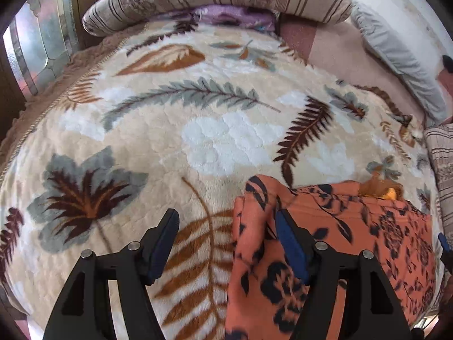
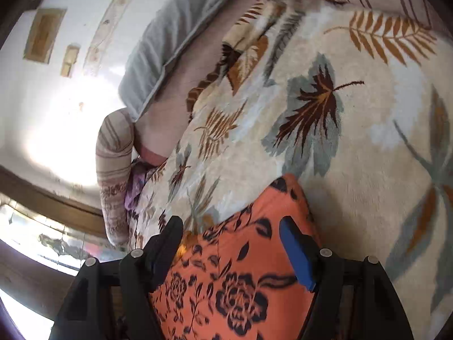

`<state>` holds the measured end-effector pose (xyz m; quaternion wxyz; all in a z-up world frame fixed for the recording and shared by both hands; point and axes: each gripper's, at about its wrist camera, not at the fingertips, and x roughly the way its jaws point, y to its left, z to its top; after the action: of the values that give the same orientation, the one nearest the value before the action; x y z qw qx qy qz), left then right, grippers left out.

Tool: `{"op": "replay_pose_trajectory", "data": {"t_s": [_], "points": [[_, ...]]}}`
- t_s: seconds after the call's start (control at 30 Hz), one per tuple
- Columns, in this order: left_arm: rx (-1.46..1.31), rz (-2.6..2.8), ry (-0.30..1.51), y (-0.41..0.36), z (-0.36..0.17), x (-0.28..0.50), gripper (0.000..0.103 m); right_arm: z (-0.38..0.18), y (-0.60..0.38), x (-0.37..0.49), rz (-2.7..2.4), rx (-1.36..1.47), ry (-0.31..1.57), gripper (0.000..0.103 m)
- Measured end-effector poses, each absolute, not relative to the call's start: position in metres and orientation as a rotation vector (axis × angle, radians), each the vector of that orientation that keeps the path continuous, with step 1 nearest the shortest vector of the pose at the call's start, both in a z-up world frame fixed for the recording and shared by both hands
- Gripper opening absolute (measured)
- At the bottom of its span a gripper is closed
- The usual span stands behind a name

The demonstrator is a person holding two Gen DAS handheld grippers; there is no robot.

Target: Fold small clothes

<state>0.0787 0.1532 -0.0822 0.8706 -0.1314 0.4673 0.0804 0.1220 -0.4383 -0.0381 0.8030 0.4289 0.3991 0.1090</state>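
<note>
Orange garment [image 1: 334, 243] on blanket [image 1: 198, 130]: thin, limp, light, likely to slip. Best gripped at folded left edge. Left gripper [image 1: 226, 243], right gripper [image 2: 232, 252]: jaws apart, nothing clamped.

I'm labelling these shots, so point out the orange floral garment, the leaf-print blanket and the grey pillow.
orange floral garment [image 2: 226, 277]: right wrist view, on its flat printed middle.
leaf-print blanket [image 1: 220, 138]: left wrist view, on a white patch.
grey pillow [image 1: 396, 65]: left wrist view, on its long side.

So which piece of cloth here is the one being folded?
Start from the big cream blanket with its leaf pattern covering the bed. At its near edge, by the tools, lies the orange garment. Its black roses and leaves on bright orange set it apart from the pale bedding.
</note>
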Motion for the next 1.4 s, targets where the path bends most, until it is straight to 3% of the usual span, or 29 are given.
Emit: {"op": "replay_pose_trajectory", "data": {"t_s": [0.13, 0.27, 0.4, 0.6, 0.63, 0.73, 0.87, 1.03, 1.4], "points": [[-0.288, 0.131, 0.92, 0.141, -0.057, 0.025, 0.072, -0.014, -0.405, 0.055, 0.383, 0.863, 0.883, 0.078], [-0.265, 0.114, 0.922, 0.119, -0.065, -0.022, 0.075, -0.035, -0.376, 0.005, 0.463, 0.864, 0.934, 0.082], [-0.208, 0.158, 1.085, 0.113, -0.12, -0.025, 0.078, -0.085, -0.398, 0.002, 0.271, 0.98, 0.992, 0.081], [-0.257, 0.222, 0.981, 0.123, -0.087, -0.049, 0.08, -0.048, -0.398, -0.009, 0.351, 0.932, 0.876, 0.086], [-0.237, 0.228, 1.021, 0.122, -0.096, -0.047, 0.08, -0.053, -0.399, -0.007, 0.336, 0.919, 0.89, 0.089], [-0.268, 0.225, 1.08, 0.13, -0.116, -0.047, 0.082, -0.089, -0.409, -0.002, 0.254, 0.951, 0.972, 0.087], [-0.263, 0.24, 0.994, 0.134, -0.079, -0.055, 0.082, -0.048, -0.408, -0.011, 0.289, 0.894, 0.898, 0.088], [-0.192, 0.225, 0.985, 0.133, -0.062, -0.022, 0.082, -0.024, -0.396, 0.003, 0.352, 0.827, 0.914, 0.088], [-0.067, 0.261, 1.09, 0.153, -0.106, 0.102, 0.082, -0.035, -0.371, 0.092, 0.526, 0.849, 1.028, 0.088]]}}
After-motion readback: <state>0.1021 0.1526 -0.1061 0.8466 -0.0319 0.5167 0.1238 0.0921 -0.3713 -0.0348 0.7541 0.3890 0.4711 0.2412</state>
